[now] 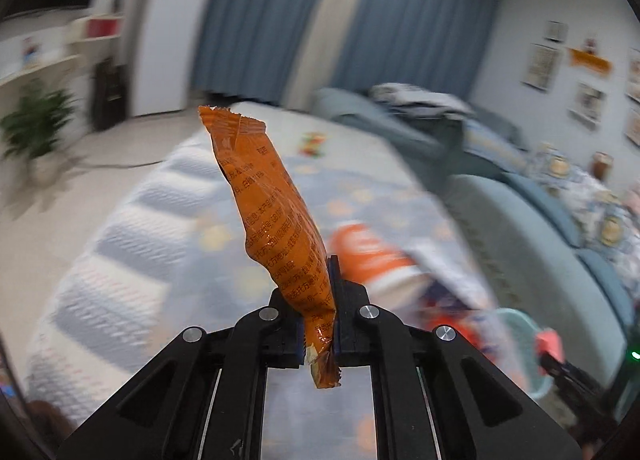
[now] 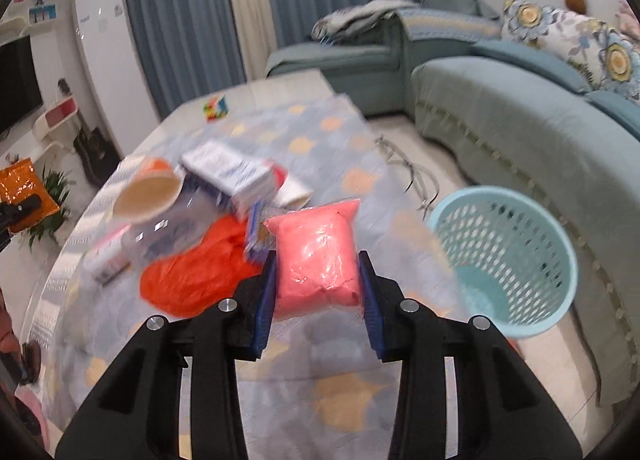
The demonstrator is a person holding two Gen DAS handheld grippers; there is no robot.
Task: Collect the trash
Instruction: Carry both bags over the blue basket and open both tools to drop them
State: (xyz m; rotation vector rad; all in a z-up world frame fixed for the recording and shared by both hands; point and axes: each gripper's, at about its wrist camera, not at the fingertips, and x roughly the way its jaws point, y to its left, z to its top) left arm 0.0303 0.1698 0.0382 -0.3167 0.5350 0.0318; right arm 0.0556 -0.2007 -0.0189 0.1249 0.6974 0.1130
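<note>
My left gripper point(image 1: 319, 292) is shut on an orange snack wrapper point(image 1: 272, 216) that stands up from the jaws, lifted above the cloth-covered table point(image 1: 132, 244). My right gripper point(image 2: 318, 280) is shut on a pink plastic packet point(image 2: 318, 260), held above the table. The same orange wrapper point(image 2: 24, 196) shows at the left edge of the right wrist view. A light blue perforated trash basket point(image 2: 508, 260) stands to the right of the table. On the table lie an orange plastic bag point(image 2: 192, 280), a paper cup point(image 2: 148, 196) on its side and a white carton point(image 2: 232, 176).
A teal sofa point(image 2: 520, 124) with flowered cushions runs behind the basket. A small colourful cube point(image 2: 216, 108) sits at the table's far end. Blue curtains, a white fridge point(image 2: 108, 52) and a potted plant point(image 1: 36, 128) line the far side. Cables lie on the floor by the sofa.
</note>
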